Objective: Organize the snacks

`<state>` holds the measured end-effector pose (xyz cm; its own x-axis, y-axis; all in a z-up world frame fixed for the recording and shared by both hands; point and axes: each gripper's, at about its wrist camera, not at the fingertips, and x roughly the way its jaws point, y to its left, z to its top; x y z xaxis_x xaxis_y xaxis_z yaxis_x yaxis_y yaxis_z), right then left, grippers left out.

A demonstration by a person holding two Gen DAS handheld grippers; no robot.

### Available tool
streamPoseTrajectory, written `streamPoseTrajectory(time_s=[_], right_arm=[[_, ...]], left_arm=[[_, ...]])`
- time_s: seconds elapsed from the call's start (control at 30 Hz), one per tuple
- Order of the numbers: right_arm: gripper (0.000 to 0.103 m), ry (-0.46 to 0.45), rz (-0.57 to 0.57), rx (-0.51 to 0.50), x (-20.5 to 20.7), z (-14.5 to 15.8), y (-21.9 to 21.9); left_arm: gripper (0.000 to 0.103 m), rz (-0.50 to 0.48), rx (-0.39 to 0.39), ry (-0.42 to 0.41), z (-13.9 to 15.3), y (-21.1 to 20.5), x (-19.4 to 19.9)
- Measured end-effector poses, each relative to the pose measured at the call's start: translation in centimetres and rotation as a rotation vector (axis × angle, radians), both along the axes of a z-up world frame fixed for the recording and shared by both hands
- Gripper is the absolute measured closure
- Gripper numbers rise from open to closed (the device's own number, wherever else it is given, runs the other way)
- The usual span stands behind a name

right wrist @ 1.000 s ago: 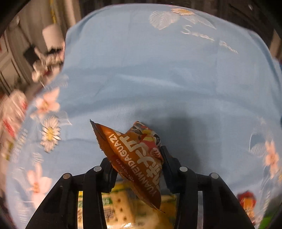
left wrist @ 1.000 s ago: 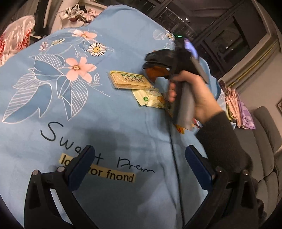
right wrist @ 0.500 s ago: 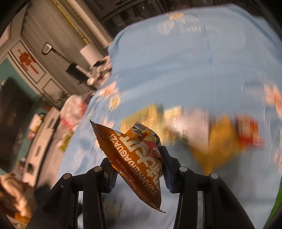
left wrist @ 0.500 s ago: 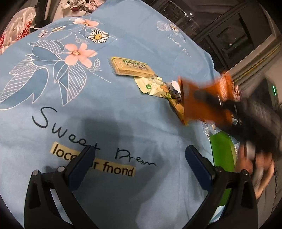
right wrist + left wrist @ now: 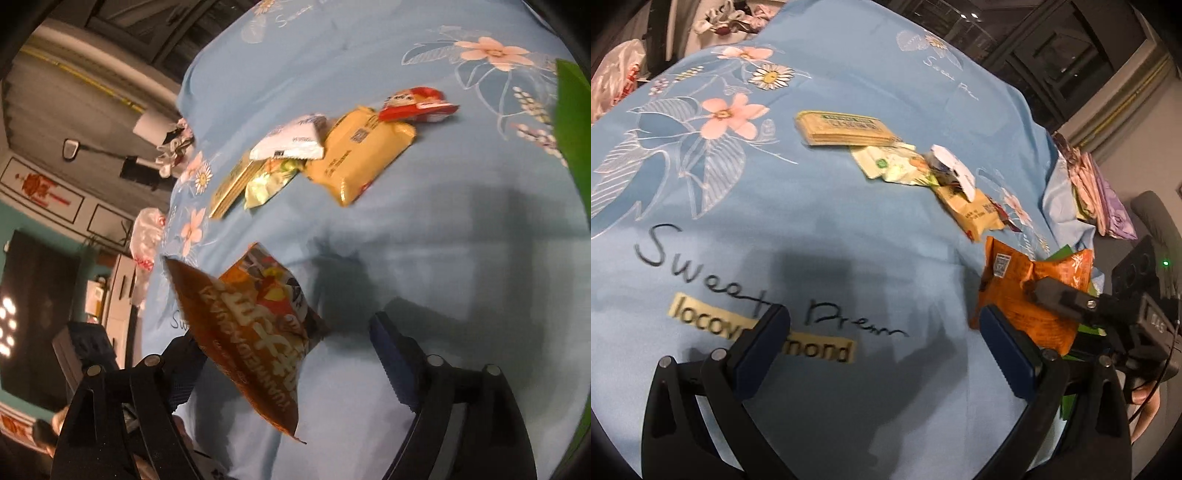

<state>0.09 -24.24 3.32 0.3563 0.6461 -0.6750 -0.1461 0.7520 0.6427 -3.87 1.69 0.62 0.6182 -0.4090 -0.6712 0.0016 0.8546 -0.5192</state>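
Right gripper (image 5: 291,354) over the blue floral cloth (image 5: 461,258), its fingers having just been spreading and now standing wide; the orange packet (image 5: 258,332) lies against the left finger (image 5: 184,354), clear of the right one, so it appears released or nearly so. Whether it already rests on the cloth cannot be told. To finish the drop well, the fingers should probably stay wide and draw straight back so the left pad does not drag the packet askew. Left gripper (image 5: 882,332) also spread and empty, hovering over the printed lettering, with the orange packet just beyond its right finger. Farther ahead of both grippers runs a loose row of snacks: flat cracker pack (image 5: 846,127), pale green packet (image 5: 890,168), white packet (image 5: 291,138), yellow packet (image 5: 358,158), red packet (image 5: 417,101). A green bag (image 5: 572,122) stands at the right edge; it and the left gripper crowd the drop spot.
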Motion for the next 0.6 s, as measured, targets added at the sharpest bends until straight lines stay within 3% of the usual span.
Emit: streamPoseTrajectory(time_s=[0.1,0.2,0.37,0.6], right_arm=[[0.018,-0.059,-0.025,-0.041,-0.7,1.5,-0.4],[0.018,-0.099,-0.064,-0.126,-1.4,2.9,-0.9],[0.018,-0.134,-0.094,-0.173,-1.4,2.9,-1.6],[0.018,-0.084,-0.066,-0.092,-1.2,1.7,-1.4]], left_arm=[[0.000,-0.002,-0.004,0.003,-0.3,-0.5,0.5],[0.000,-0.014,0.052,-0.010,-0.2,-1.5,0.4],[0.000,-0.027,0.108,-0.022,-0.4,-2.3,0.5],[0.000,-0.010,-0.048,0.010,-0.5,0.0,0.8]])
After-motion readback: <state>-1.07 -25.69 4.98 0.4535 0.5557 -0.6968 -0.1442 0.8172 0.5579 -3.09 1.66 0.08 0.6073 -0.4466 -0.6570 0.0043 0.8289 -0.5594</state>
